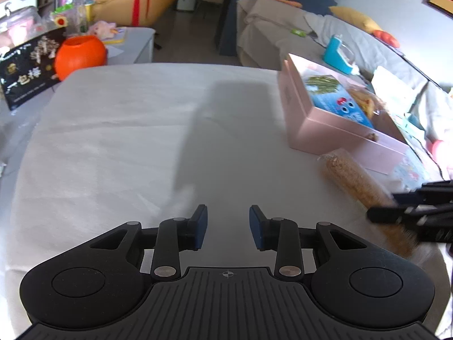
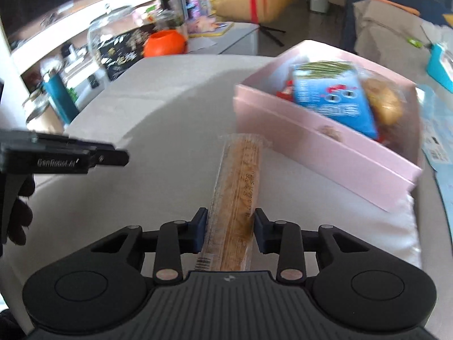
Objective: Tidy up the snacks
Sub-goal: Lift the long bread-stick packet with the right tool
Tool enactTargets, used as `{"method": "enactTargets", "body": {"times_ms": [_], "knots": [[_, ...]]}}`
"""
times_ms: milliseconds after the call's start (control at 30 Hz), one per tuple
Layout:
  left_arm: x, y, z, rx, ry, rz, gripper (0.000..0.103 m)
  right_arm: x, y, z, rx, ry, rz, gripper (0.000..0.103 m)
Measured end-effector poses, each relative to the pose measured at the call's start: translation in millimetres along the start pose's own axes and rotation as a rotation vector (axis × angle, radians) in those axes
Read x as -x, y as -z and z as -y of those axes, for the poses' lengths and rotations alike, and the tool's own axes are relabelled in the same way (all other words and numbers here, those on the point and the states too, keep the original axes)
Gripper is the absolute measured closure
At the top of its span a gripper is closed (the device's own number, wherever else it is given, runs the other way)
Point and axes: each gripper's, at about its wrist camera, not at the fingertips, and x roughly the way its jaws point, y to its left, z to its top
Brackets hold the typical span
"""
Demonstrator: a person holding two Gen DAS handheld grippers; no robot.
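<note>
A long clear packet of brown biscuits [image 2: 240, 187] lies on the white cloth, its far end near the pink box [image 2: 325, 153]. My right gripper [image 2: 230, 233] straddles the packet's near end, jaws apart, pads beside the wrapper; whether they grip it is unclear. The pink box holds a blue snack bag [image 2: 334, 99] and a bun in clear wrap [image 2: 385, 102]. My left gripper [image 1: 228, 228] is open and empty over bare cloth. In the left wrist view the packet [image 1: 354, 181] lies at the right, with the right gripper [image 1: 410, 212] on it and the box [image 1: 320, 124] behind.
An orange round pot [image 1: 80, 53] and a black printed bag [image 1: 25, 68] sit beyond the table's far left edge. A sofa with a blue item [image 1: 338, 53] lies behind the box. The left gripper shows at the left of the right wrist view [image 2: 65, 158].
</note>
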Motion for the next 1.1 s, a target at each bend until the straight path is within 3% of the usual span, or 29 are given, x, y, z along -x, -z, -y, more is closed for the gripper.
{"method": "enactTargets", "body": {"times_ms": [133,267,400,433,500,533,633,767,867,1000,1100], "knots": [[-5.1,1.1,10.7,-0.015,0.03,-0.019,0.067,29.7,-7.2,16.1,-0.06,-0.026,0.065,0.076],[-8.3,1.7,20.2,-0.031,0.057,-0.034,0.067,54.7,-20.6,17.4,-0.037,-0.034,0.15,0.088],[-8.9,5.1,27.1,-0.042,0.089,-0.052,0.067,49.3,-25.2,8.7,0.024,0.023,0.141,0.086],[-9.1,6.0,28.3,-0.044,0.092,-0.056,0.067,44.2,-22.0,5.7,0.048,0.035,0.124,0.083],[-9.7,6.6,30.7,-0.047,0.094,-0.06,0.067,29.9,-13.3,0.0,0.091,0.048,0.075,0.05],[-10.2,6.8,31.6,-0.046,0.097,-0.062,0.067,24.6,-8.4,-1.8,0.106,0.06,0.064,0.043],[-11.5,7.2,33.4,-0.049,0.1,-0.066,0.067,2.8,6.1,-4.4,0.117,0.054,-0.012,0.039],[-11.7,8.3,33.6,-0.051,0.099,-0.07,0.067,-13.0,22.1,-6.9,0.142,0.066,-0.069,0.049],[-11.6,8.5,33.0,-0.049,0.098,-0.07,0.067,-4.2,23.8,-7.4,0.152,0.063,-0.062,0.072],[-13.5,8.9,34.7,-0.051,0.097,-0.07,0.067,20.4,16.8,3.5,0.069,0.018,-0.017,0.074],[-14.7,8.4,35.9,-0.05,0.098,-0.069,0.067,65.1,-9.0,14.3,0.013,-0.025,0.131,0.075]]}}
